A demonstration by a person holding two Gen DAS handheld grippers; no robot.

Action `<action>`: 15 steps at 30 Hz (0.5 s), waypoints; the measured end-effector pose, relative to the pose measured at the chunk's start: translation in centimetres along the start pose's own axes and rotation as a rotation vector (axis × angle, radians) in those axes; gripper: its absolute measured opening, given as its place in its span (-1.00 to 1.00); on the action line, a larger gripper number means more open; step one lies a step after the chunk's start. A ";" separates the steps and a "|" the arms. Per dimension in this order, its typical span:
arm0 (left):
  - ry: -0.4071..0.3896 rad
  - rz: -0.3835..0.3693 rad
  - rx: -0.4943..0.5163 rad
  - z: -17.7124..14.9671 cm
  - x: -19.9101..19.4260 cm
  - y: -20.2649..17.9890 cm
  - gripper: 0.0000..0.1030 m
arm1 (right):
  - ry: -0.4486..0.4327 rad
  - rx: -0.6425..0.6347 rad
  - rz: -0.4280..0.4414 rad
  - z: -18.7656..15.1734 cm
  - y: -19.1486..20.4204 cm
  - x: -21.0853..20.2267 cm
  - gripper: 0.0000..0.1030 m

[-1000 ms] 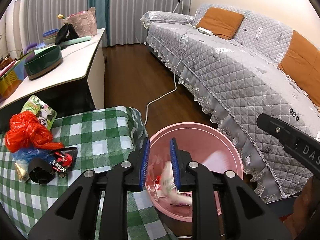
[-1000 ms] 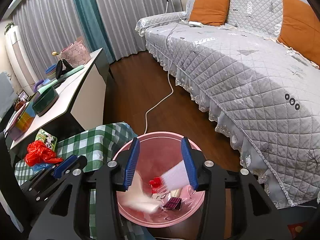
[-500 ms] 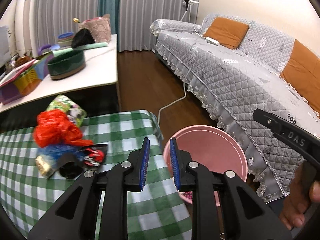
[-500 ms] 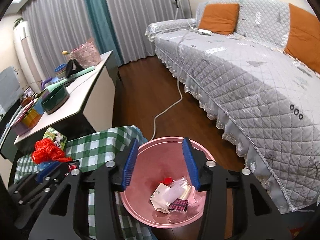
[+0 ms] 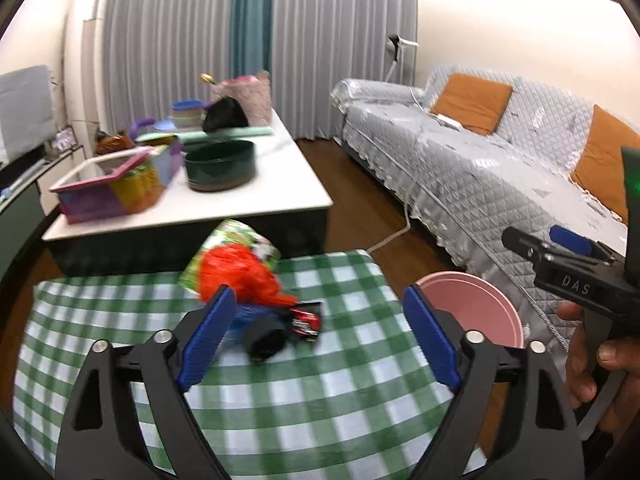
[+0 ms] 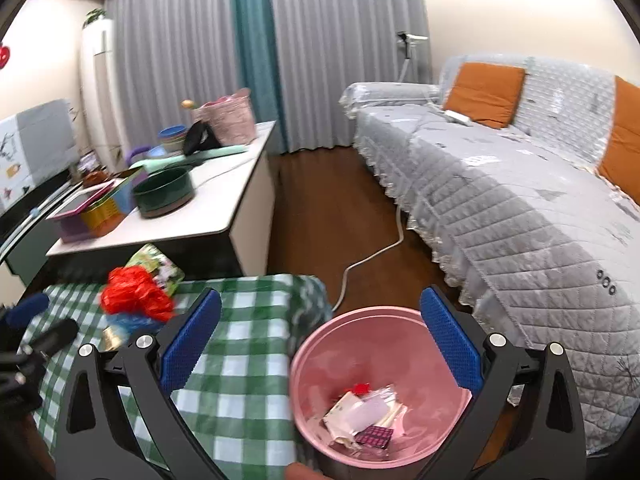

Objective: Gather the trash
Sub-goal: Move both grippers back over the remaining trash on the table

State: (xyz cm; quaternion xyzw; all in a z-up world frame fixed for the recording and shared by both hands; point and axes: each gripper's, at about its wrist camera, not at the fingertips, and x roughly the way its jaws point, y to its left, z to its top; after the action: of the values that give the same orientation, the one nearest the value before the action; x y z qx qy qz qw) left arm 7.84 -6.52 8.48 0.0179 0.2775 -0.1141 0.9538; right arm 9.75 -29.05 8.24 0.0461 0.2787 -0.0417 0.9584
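Right wrist view, pink bin holding crumpled wrappers

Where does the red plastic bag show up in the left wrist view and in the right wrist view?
Left wrist view: red plastic bag sits centre-left on the checked cloth, just beyond the left gripper's left finger.
Right wrist view: it lies far left, at the cloth's back edge.
Shared landmark: the pink bin, right of the cloth in both.
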 end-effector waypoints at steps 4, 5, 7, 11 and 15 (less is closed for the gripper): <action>-0.040 0.045 -0.039 0.1 -1.4 3.6 0.76 | 0.005 -0.023 0.006 -0.2 1.6 0.0 0.90; -0.055 0.063 -0.045 0.1 -1.8 4.6 0.76 | 0.004 -0.028 0.004 -0.2 1.9 0.0 0.90; -0.083 0.107 -0.043 0.1 -2.3 6.6 0.76 | 0.004 -0.047 0.000 -0.3 2.8 0.1 0.90; -0.091 0.185 -0.052 -0.1 -2.4 10.1 0.76 | 0.020 -0.069 0.012 -0.6 4.3 0.7 0.90; -0.077 0.216 -0.097 -1.0 -1.9 13.2 0.76 | 0.035 -0.073 0.065 -1.1 5.6 1.4 0.90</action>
State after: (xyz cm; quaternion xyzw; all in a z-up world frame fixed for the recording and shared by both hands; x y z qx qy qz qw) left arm 8.79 6.85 8.30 -0.0026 0.2421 0.0023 0.9702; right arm 10.91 -23.44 6.92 0.0208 0.2949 0.0004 0.9553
